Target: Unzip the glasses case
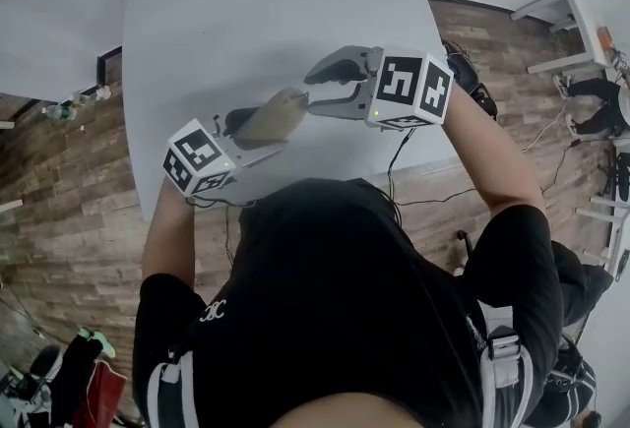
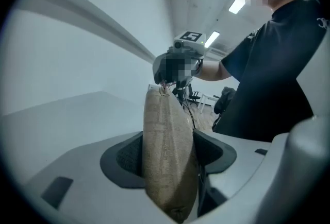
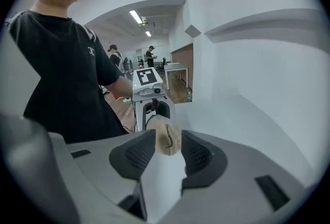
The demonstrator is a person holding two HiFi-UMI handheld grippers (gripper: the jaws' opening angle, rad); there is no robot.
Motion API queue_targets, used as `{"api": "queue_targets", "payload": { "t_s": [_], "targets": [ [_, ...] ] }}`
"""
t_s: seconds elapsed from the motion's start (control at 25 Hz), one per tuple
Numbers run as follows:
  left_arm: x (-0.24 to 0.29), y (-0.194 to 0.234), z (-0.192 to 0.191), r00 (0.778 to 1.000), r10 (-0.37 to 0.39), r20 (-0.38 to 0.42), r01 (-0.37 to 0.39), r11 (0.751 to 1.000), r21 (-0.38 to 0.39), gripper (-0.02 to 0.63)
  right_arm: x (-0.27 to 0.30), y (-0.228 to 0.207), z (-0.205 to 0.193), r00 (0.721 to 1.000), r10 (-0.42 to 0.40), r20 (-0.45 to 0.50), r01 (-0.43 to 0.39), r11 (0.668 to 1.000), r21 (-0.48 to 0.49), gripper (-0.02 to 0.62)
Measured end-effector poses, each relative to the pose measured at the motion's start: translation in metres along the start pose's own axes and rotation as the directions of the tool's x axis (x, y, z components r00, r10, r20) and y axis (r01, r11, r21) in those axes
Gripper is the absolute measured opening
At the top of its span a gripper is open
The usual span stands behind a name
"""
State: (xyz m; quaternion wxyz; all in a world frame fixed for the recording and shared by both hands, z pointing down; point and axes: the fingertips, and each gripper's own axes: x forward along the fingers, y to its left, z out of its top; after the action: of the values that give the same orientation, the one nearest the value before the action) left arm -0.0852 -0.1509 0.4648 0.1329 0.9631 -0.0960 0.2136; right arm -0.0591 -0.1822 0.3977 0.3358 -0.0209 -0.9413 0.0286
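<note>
Open-plan office or lab workspace. White table [image 1: 256, 13] beneath both grippers. Wood-plank floor [image 1: 69, 210] on left gripper [image 1: 258, 136] side. Cables [image 1: 433, 198] loose on floor on right gripper [image 1: 320, 90] side. Beyond left gripper: ceiling strip lights [image 3: 136, 16], desks [image 3: 174, 67], two people standing [image 3: 151, 55]. Beyond right gripper: office chair [image 2: 195, 96].

Our left tongs [image 1: 264, 133] point rightward across our front, jaws clamped on the flanks of the glasses case [image 1: 276, 114]. Our right tongs [image 1: 313, 90] face them, jaws standing apart about the case's far end, pads not pressing it. Our left arm [image 1: 169, 229] and right arm [image 1: 492, 155] both reach forward, elbows bent
</note>
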Motion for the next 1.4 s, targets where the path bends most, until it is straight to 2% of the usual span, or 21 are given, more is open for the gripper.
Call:
{"api": "queue_targets", "payload": {
  "t_s": [0.12, 0.2, 0.36, 0.56, 0.76, 1.0, 1.24, 1.4],
  "targets": [
    [0.002, -0.004, 0.002, 1.0, -0.008, -0.011, 0.008, 1.0, 0.016, 0.282, 0.006, 0.003, 0.0, 1.0, -0.001, -0.02, 0.0, 0.999, -0.043, 0.137],
    [0.001, -0.003, 0.004, 1.0, -0.005, -0.009, 0.006, 1.0, 0.017, 0.282, 0.005, 0.002, 0.001, 1.0, -0.008, -0.017, 0.007, 0.998, -0.06, 0.07],
    [-0.003, -0.004, 0.006, 1.0, -0.016, 0.02, 0.016, 1.0, -0.009, 0.283, 0.005, 0.003, 0.002, 1.0, -0.009, -0.013, 0.008, 0.996, -0.087, 0.023],
    [-0.01, -0.006, 0.015, 0.995, -0.015, 0.102, 0.021, 0.999, -0.049, 0.284, 0.001, 0.002, 0.01, 1.0, -0.023, 0.017, 0.024, 0.994, -0.105, 0.018],
    [-0.011, -0.009, 0.012, 0.993, -0.003, 0.115, 0.009, 0.998, -0.055, 0.284, -0.004, -0.001, 0.004, 0.999, -0.026, -0.019, 0.024, 0.994, -0.104, 0.018],
    [-0.017, -0.013, 0.001, 0.987, -0.03, 0.16, 0.053, 0.988, -0.143, 0.284, -0.007, -0.006, -0.012, 0.999, -0.041, -0.029, 0.04, 0.998, -0.041, 0.018],
    [-0.018, -0.015, 0.012, 0.971, -0.058, 0.234, 0.107, 0.973, -0.204, 0.282, -0.01, -0.006, -0.016, 0.999, -0.041, -0.015, 0.04, 0.999, -0.019, 0.014],
    [-0.021, -0.019, 0.024, 0.942, -0.08, 0.327, 0.176, 0.945, -0.275, 0.283, -0.008, 0.0, -0.014, 0.999, -0.027, 0.022, 0.026, 0.999, 0.02, 0.014]
  ]
}}
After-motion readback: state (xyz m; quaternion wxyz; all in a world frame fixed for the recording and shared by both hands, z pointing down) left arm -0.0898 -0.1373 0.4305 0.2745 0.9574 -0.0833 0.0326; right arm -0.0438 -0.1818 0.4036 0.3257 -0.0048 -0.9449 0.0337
